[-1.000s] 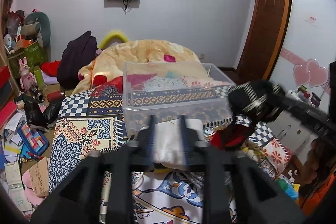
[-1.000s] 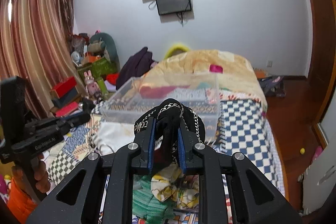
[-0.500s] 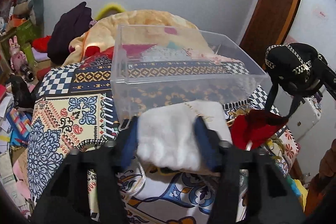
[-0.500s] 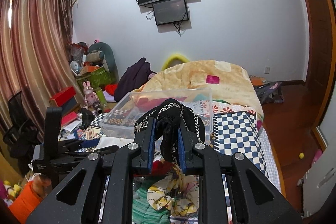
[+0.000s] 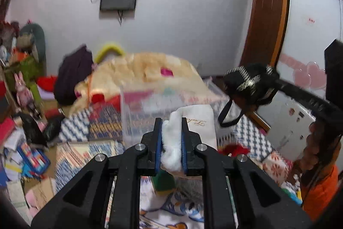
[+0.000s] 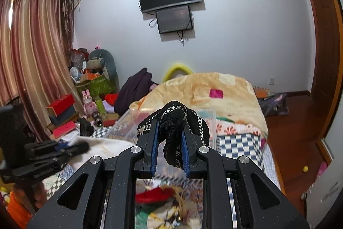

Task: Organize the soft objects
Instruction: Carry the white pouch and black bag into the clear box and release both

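My left gripper (image 5: 171, 121) is shut on a white towel (image 5: 193, 128) with gold script and holds it up in front of a clear plastic bin (image 5: 137, 113) on the patterned bed. My right gripper (image 6: 169, 123) is shut on a black fabric pouch with silver chain trim (image 6: 175, 121), lifted above the bed near the bin (image 6: 124, 128). The right gripper with the pouch (image 5: 248, 83) also shows at the right of the left wrist view. The left gripper with the towel (image 6: 100, 143) shows at the left of the right wrist view.
A pile of loose soft things, red, green and yellow, (image 6: 163, 203) lies on the bed below my right gripper. A peach quilt (image 6: 205, 89) is heaped behind the bin. Boxes, papers and toys (image 5: 23, 121) clutter the floor at the left. A wooden door (image 6: 321, 57) stands at the right.
My left gripper closed on the white towel and lifted it off the bed. My right gripper, still holding the black pouch, rose a little.
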Tool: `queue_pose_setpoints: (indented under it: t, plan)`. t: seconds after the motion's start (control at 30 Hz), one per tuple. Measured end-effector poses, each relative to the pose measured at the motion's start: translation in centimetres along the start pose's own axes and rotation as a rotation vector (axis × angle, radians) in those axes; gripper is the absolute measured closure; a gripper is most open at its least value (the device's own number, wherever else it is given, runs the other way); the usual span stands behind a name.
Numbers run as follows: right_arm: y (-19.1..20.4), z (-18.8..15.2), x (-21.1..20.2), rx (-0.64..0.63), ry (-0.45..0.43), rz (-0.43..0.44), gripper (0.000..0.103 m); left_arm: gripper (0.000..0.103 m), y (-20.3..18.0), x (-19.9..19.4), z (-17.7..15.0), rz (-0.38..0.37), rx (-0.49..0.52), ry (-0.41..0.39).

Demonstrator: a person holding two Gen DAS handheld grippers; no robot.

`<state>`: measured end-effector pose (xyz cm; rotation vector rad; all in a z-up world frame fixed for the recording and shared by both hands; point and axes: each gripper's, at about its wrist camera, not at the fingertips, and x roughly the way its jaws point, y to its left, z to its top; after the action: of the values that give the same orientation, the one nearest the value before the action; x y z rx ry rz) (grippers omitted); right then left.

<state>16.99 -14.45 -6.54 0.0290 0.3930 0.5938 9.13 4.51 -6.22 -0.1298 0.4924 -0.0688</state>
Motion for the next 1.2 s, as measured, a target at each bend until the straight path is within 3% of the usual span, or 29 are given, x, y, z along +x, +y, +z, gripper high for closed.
queue_pose_setpoints:
  t: [0.23,0.47,0.67,0.9,1.2]
  plan:
    - [0.5,1.4,2.0,-0.012,-0.001,0.001,0.086,0.089,-0.1,0.1,3.7,0.042,0.010,-0.086]
    - [0.5,1.2,4.8,-0.029,0.052,-0.018,0.086,0.089,0.4,3.2,4.7,0.125,0.003,-0.114]
    - [0.2,0.2,7.8,-0.054,0.152,-0.033,0.086,0.089,1.3,7.6,4.4,0.150,0.001,-0.040]
    - [-0.7,-1.0,10.4,-0.052,0.272,-0.038,0.086,0.089,1.9,12.8,2.5,0.097,-0.015,0.140]
    - [-0.6,-2.0,11.6,-0.067,0.363,-0.054,0.083,0.088,1.5,15.1,1.2,0.068,-0.007,0.241]
